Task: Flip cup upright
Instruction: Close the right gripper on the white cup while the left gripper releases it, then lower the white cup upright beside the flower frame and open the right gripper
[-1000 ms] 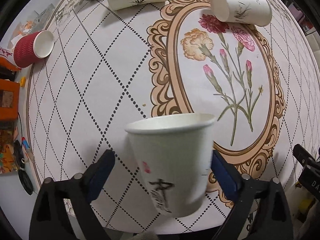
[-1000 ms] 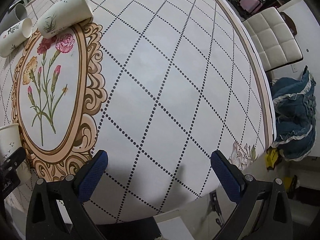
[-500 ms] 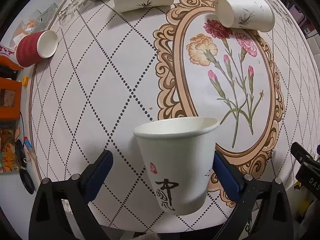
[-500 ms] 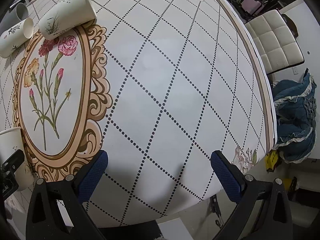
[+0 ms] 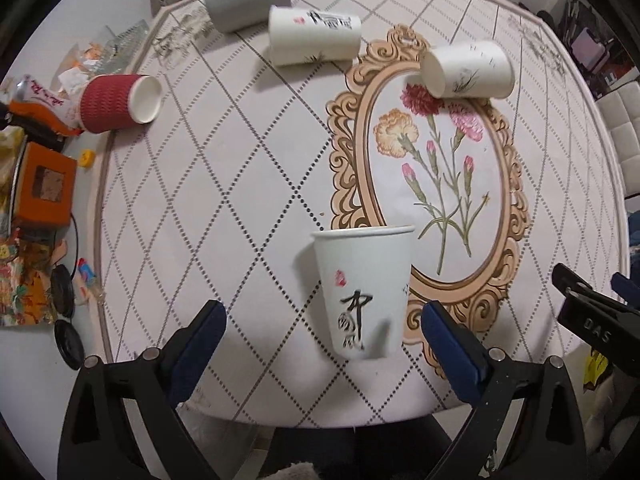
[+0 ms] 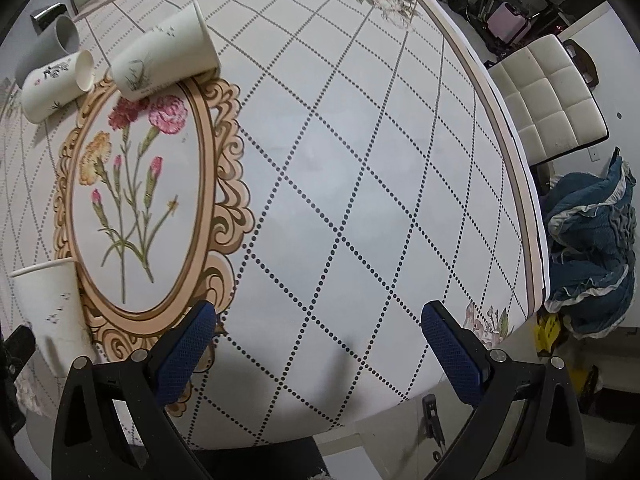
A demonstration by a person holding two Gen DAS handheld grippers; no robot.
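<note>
White paper, the cup (image 5: 362,294) stands upright on the table (image 5: 248,184), mouth up, between the 2 blue pads of your left gripper (image 5: 323,344). Both pads sit clear of its wall, so the jaws are wide and hold nothing. Black brush characters and a small red mark face the left wrist camera. The cup's base lies at the near edge of the ornate oval frame (image 5: 516,216) printed on the cloth, just beside the carnation motif (image 5: 436,168).

In the right wrist view the same cup (image 6: 52,312) appears at far left, upright, touching the frame's lower-left scrollwork. Your right gripper (image 6: 320,350) hangs over bare dotted-diamond cloth near the table's edge, jaws wide, nothing between the pads.

4 other cups lie on their sides at the far end:
- a red ribbed cup (image 5: 118,103), mouth toward the right, near the left rim;
- a grey cup (image 5: 248,0);
- a white lettered cup (image 5: 314,36), just beside the grey 1;
- a white cup (image 5: 468,70) across the top of the frame.

Clutter, including an orange box (image 5: 44,184), sits beyond the left rim. A white chair (image 6: 548,100) and blue fabric (image 6: 592,248) lie beyond the right.
</note>
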